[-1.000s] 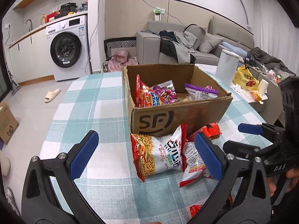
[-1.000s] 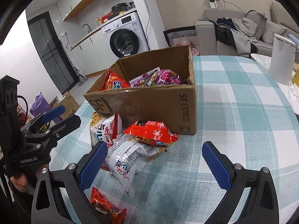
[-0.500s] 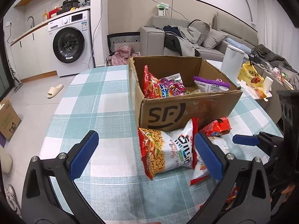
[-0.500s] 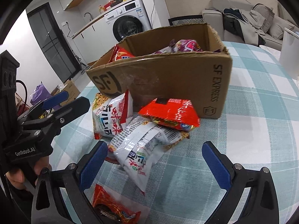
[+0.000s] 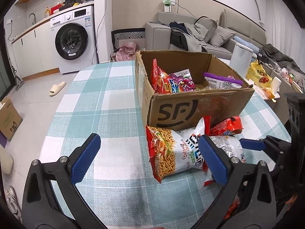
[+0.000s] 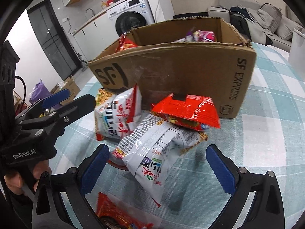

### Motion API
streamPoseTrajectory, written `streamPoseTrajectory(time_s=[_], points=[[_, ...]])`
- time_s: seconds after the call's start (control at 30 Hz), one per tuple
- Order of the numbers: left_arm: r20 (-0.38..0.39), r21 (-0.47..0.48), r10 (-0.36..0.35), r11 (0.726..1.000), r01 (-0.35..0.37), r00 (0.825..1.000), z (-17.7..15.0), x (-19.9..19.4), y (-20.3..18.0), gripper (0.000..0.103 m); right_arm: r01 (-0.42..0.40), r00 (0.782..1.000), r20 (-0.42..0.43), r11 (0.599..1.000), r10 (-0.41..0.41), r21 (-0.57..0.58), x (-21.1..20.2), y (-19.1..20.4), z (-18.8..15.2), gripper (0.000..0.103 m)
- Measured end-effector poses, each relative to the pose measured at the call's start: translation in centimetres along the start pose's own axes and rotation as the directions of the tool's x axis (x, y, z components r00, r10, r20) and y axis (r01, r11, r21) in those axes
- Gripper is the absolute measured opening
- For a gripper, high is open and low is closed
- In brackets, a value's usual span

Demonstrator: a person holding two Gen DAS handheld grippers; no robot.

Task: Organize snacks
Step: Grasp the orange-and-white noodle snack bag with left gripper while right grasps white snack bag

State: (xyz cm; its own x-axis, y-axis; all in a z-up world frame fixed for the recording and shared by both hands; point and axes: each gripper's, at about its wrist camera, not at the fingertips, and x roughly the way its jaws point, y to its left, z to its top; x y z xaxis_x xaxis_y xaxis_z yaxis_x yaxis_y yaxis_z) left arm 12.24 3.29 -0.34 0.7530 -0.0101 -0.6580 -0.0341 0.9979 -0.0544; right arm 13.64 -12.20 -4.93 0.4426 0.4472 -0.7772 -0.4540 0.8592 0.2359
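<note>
While both claws, left (image 5: 148,156) and right (image 6: 158,164), are wide apart, pinch the white bag (image 6: 152,152) by the box (image 6: 190,72) gently.

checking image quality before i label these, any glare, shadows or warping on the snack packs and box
Right wrist view: glare streaks on the red packet and the silver-white packet; a soft shadow of the right claw falls on the tablecloth; the cardboard box rim bows from fisheye. Left wrist view: even light, the noodle packet is sharp, walls curve towards the edges.
</note>
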Motion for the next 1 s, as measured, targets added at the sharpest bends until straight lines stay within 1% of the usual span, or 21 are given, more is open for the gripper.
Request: streamPoseTrajectory(time_s=[0.2,0.37,0.5,0.57,0.77,0.83,1.0], points=[[-0.034,-0.012,-0.023,1.000,0.023,0.999,-0.4,1.3,0.0,0.102,0.032,0.999,-0.018,0.999,-0.032,-0.008,-0.6,-0.7,0.3,0.103],[-0.078,-0.041,-0.070,0.997,0.067,0.995,-0.8,2.5,-0.1,0.102,0.011,0.999,-0.036,1.000,-0.012,-0.006,-0.5,-0.9,0.2,0.103],[-0.092,-0.037,-0.079,0.996,0.076,0.993,-1.1,3.2,-0.4,0.102,-0.010,1.000,0.001,1.000,0.010,0.001,-0.9,-0.9,0.2,0.102],[-0.100,-0.039,-0.085,0.996,0.081,0.991,-1.2,3.7,-0.5,0.102,-0.025,1.000,0.003,1.000,0.025,0.006,-1.2,-1.3,-0.1,0.102],[-0.118,-0.054,-0.105,0.994,0.099,0.987,-1.5,4.7,-0.3,0.102,-0.026,1.000,-0.007,1.000,0.026,0.006,-0.2,-1.6,-0.1,0.101],[-0.123,-0.048,-0.105,0.994,0.100,0.987,-1.6,5.1,-0.5,0.102,-0.028,1.000,-0.015,1.000,0.028,0.007,0.0,-1.5,-0.1,0.094],[-0.133,-0.048,-0.116,0.993,0.111,0.984,-1.7,5.8,-0.6,0.102,-0.055,0.998,-0.018,0.998,0.055,0.021,0.0,-1.7,0.1,0.090]])
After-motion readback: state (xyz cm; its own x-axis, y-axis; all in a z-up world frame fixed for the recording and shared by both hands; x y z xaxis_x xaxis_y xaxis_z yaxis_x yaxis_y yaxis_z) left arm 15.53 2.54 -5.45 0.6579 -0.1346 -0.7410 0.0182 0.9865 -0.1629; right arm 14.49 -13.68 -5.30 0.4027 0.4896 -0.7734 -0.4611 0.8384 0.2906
